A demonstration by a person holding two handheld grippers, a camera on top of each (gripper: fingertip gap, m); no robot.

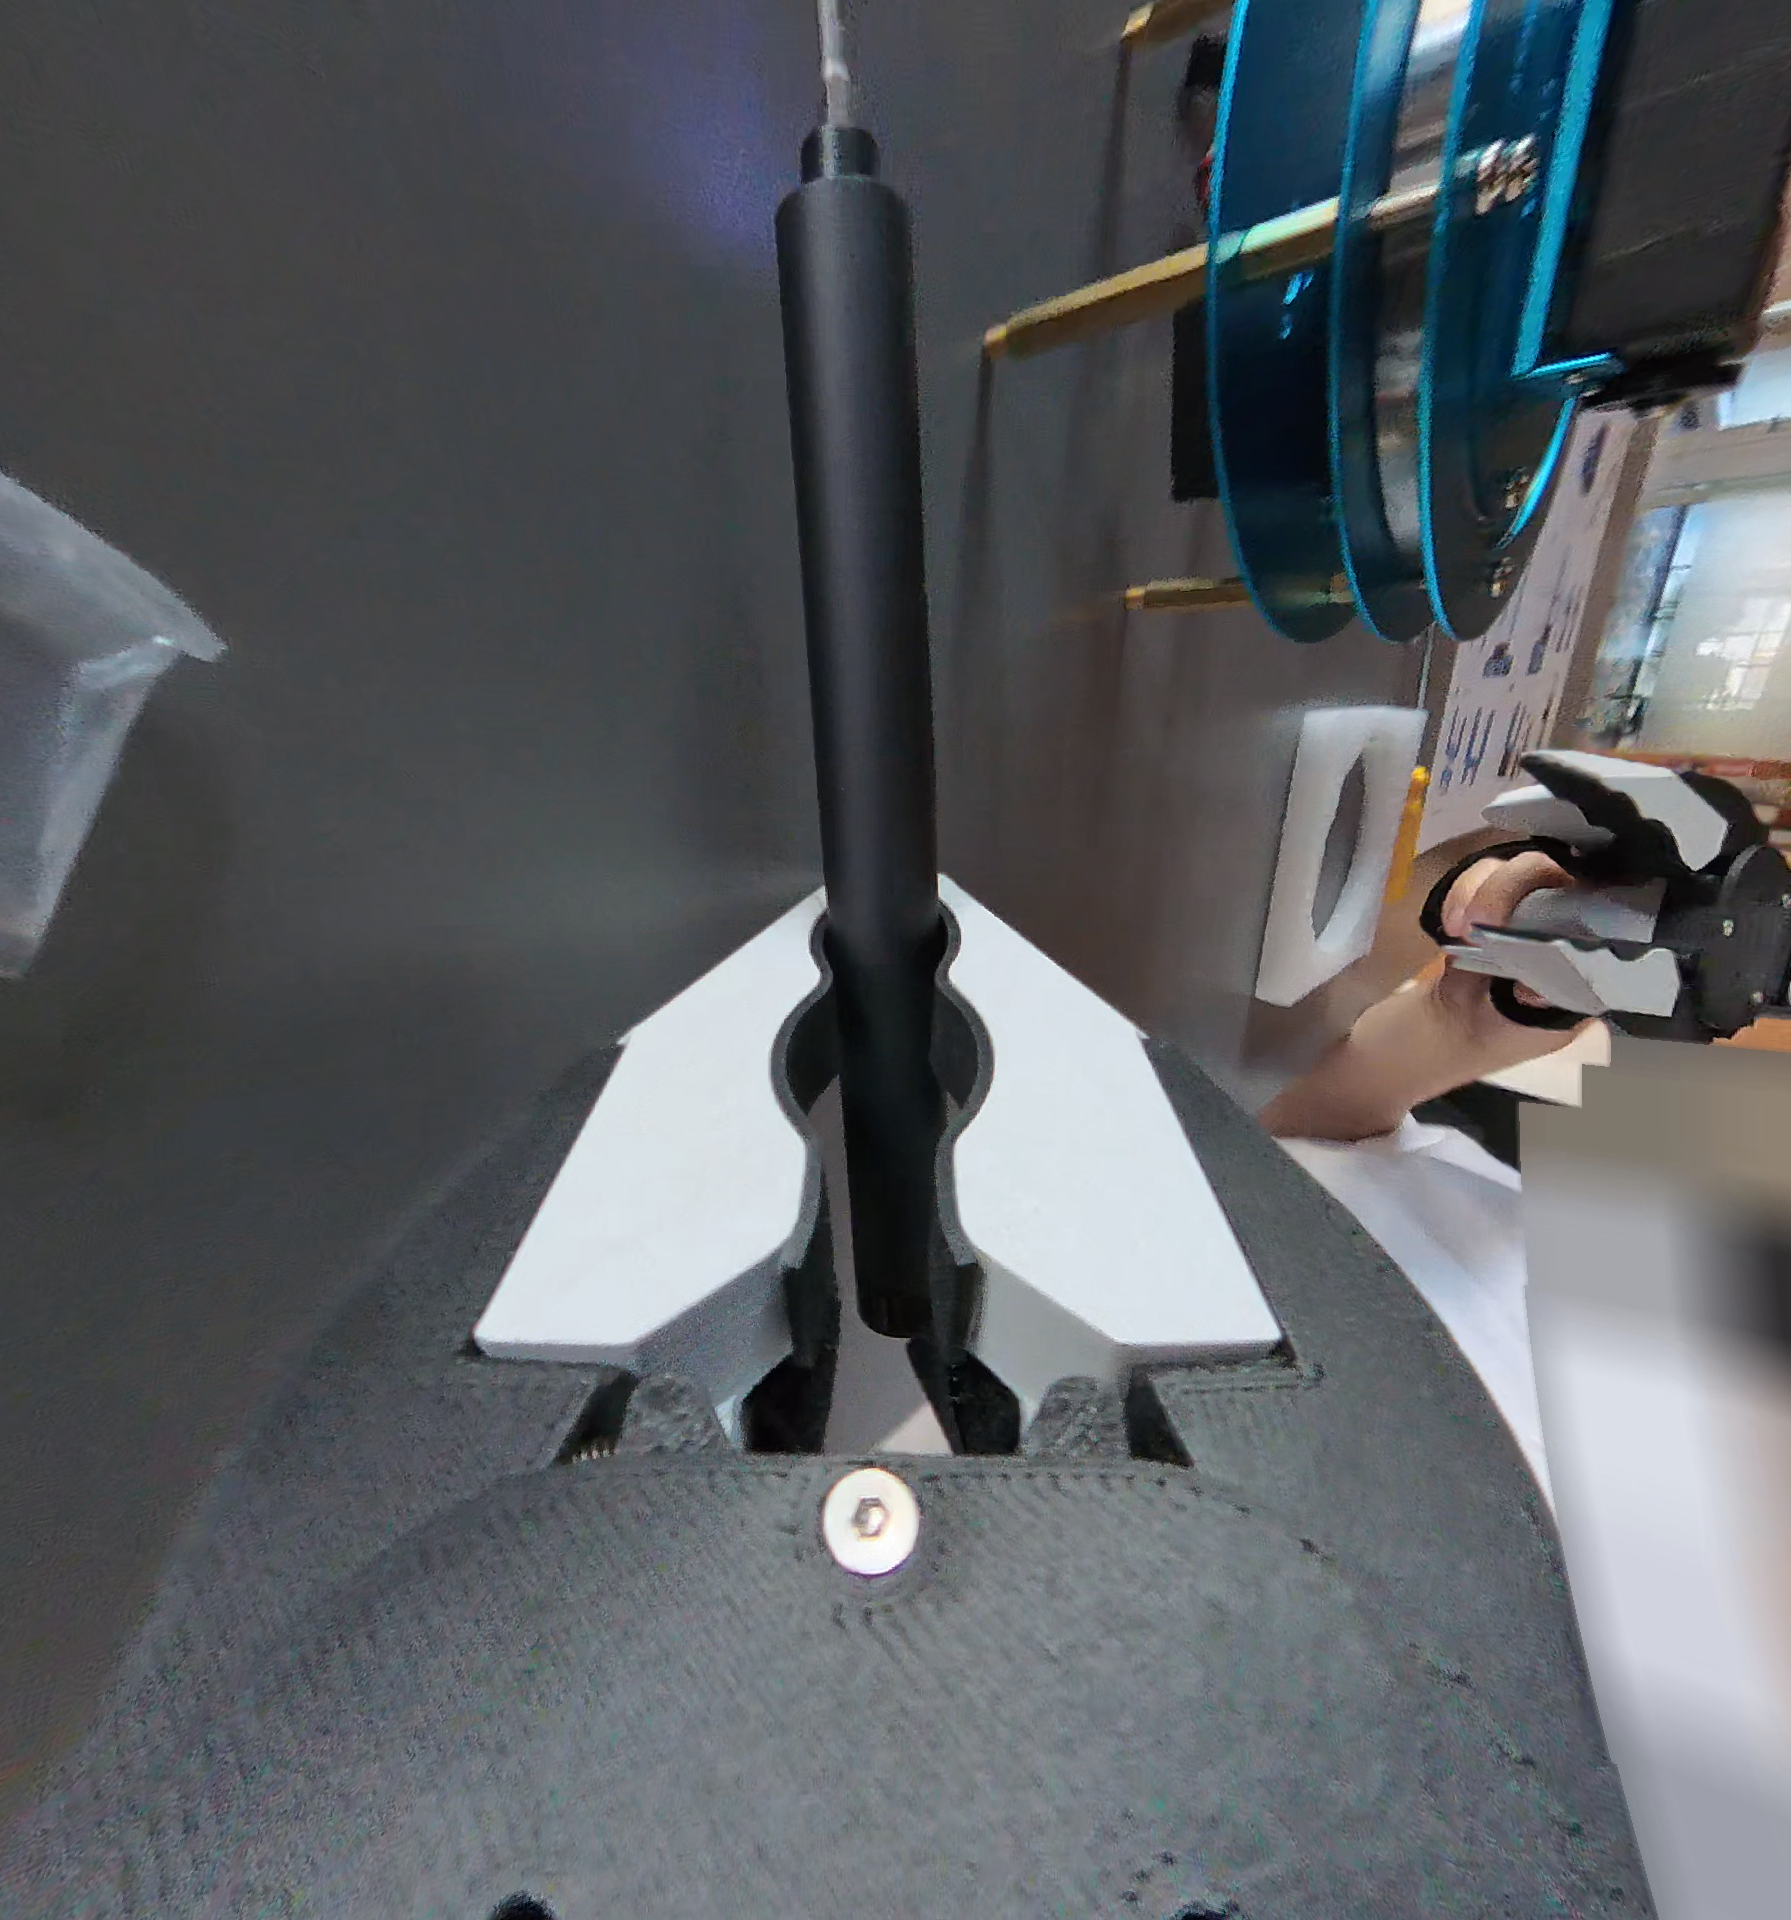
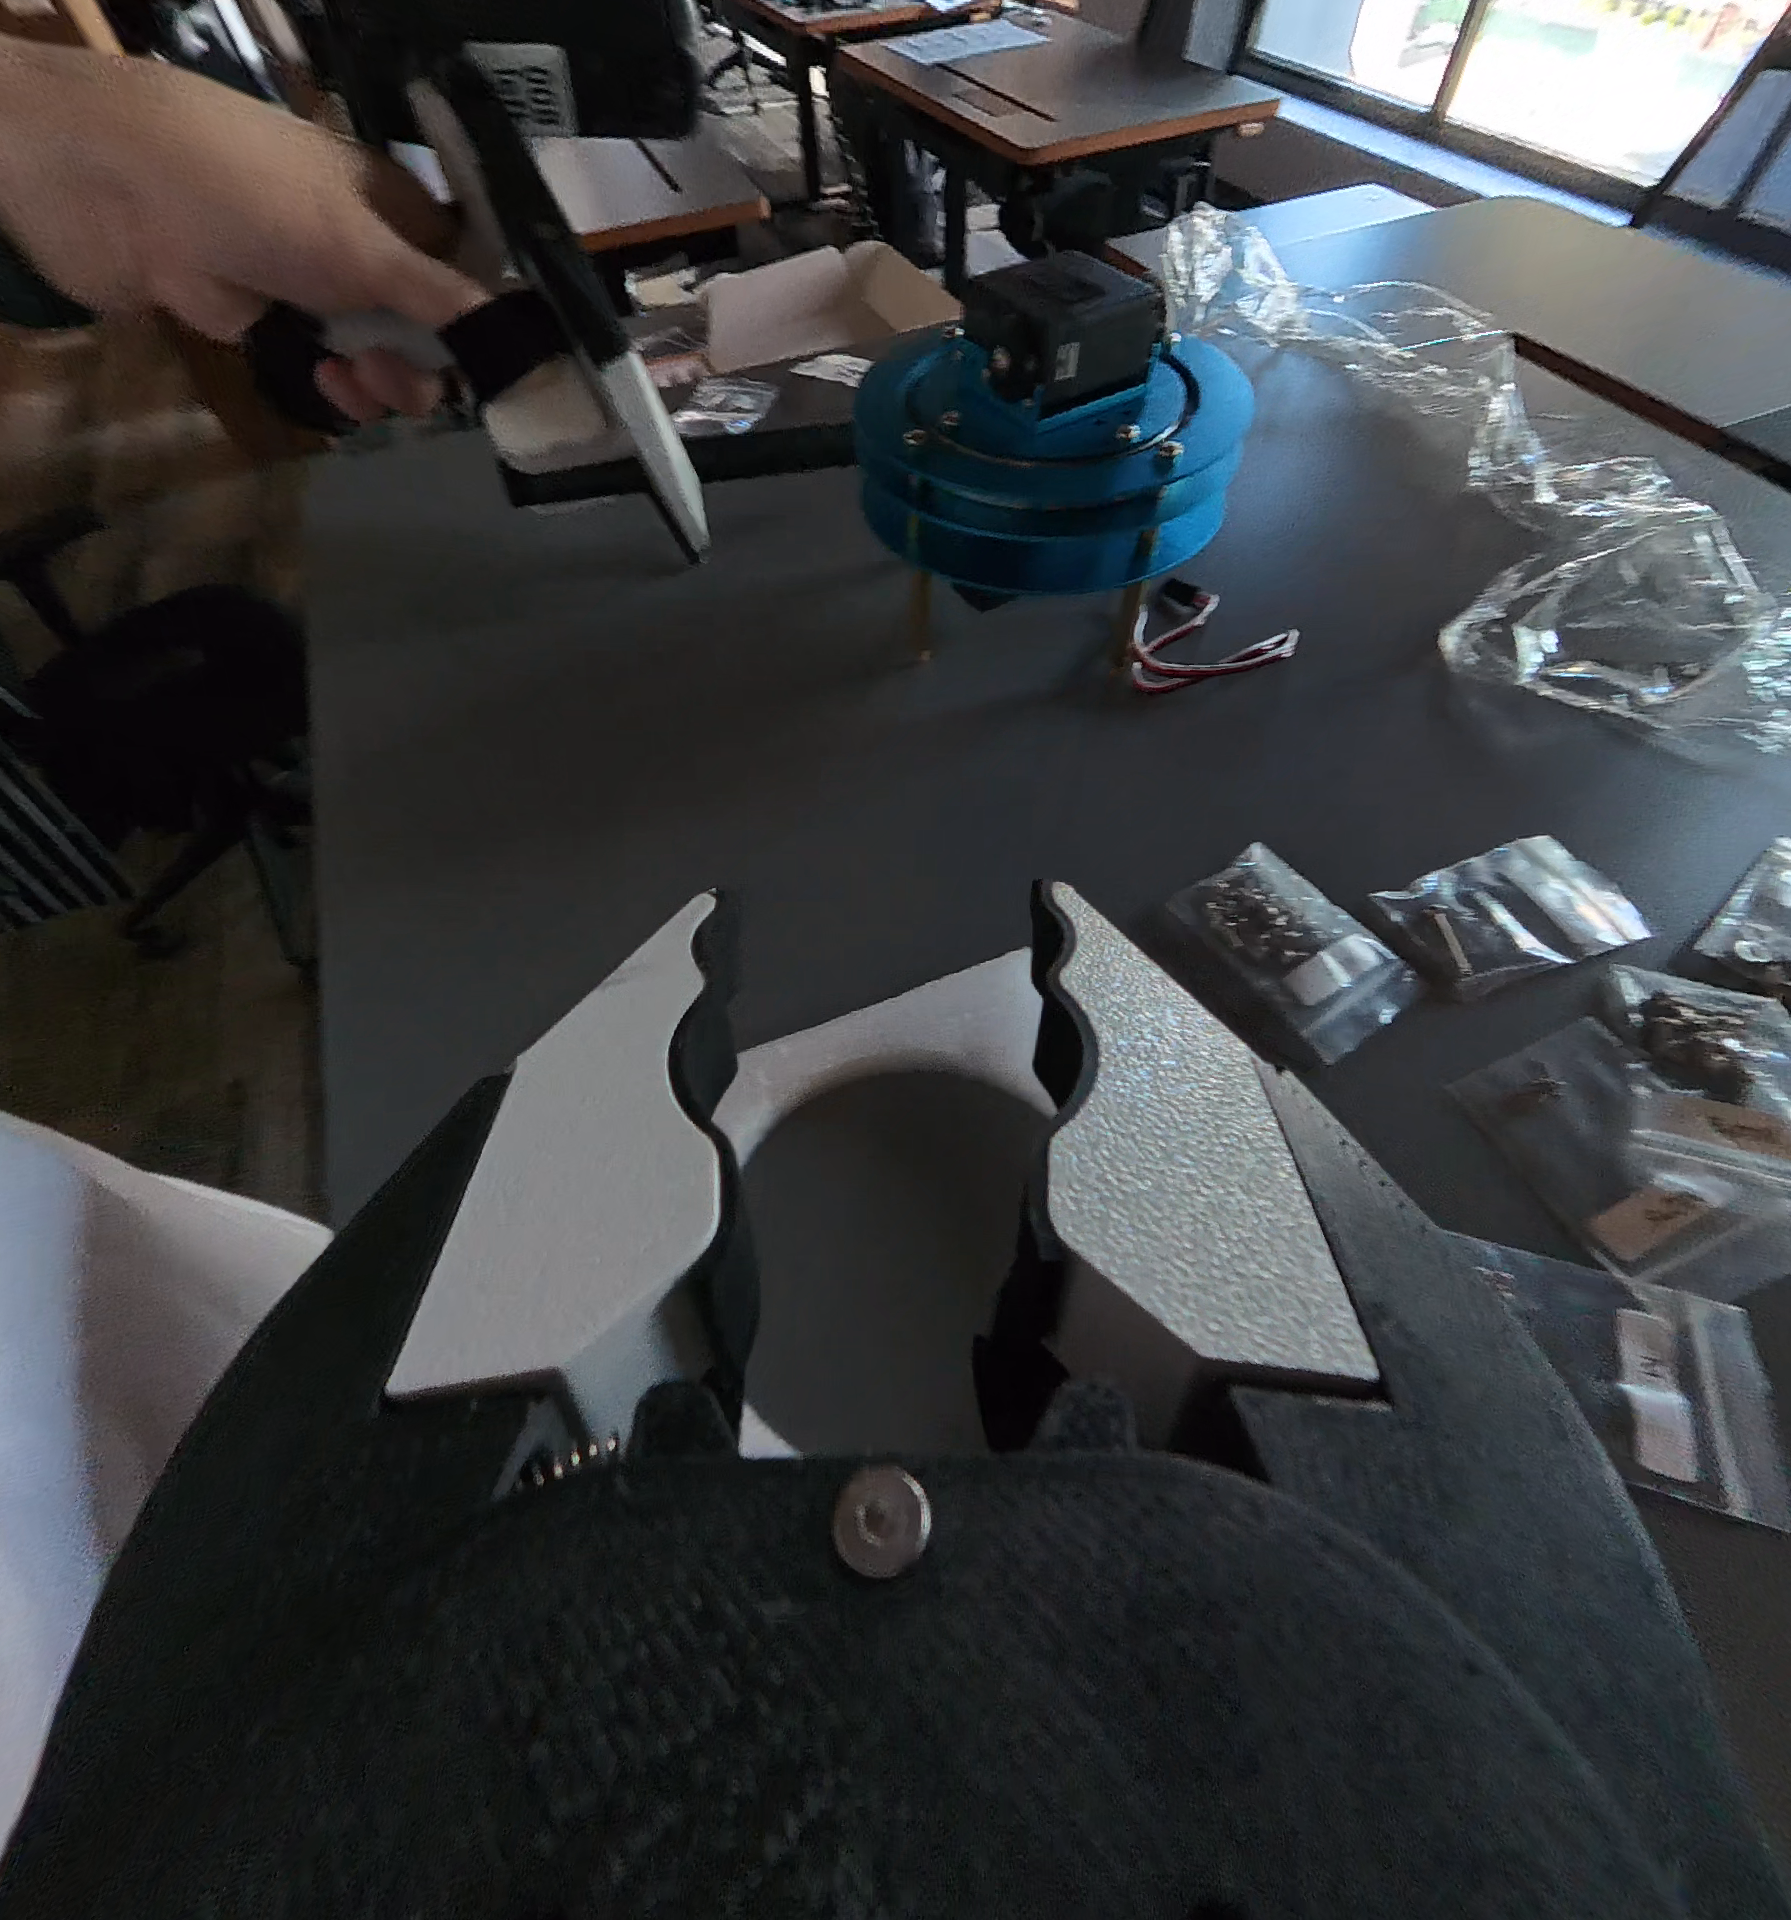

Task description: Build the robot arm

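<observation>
Black screwdriver point(image 1: 855, 582), blue round plates point(image 2: 1052, 457) with black block, dark grey table point(image 2: 662, 748), white foam point(image 2: 870, 1049), red-white wires point(image 2: 1218, 649), grey-black gripper fingers point(image 2: 579, 1174).

The black screwdriver point(image 1: 860, 665) runs off the top edge of the left wrist view, so its metal tip is cut off, and its lower end is partly hidden between the left gripper's point(image 1: 883, 914) fingers. The blue disc assembly point(image 1: 1390, 343) is cropped at the top there. In the right wrist view the white foam block point(image 2: 870, 1049) lies partly hidden behind the right gripper point(image 2: 875, 914). The contents of the small parts bags point(image 2: 1493, 935) are too small to tell. The hand point(image 2: 143, 197) at upper left is motion-blurred.
</observation>
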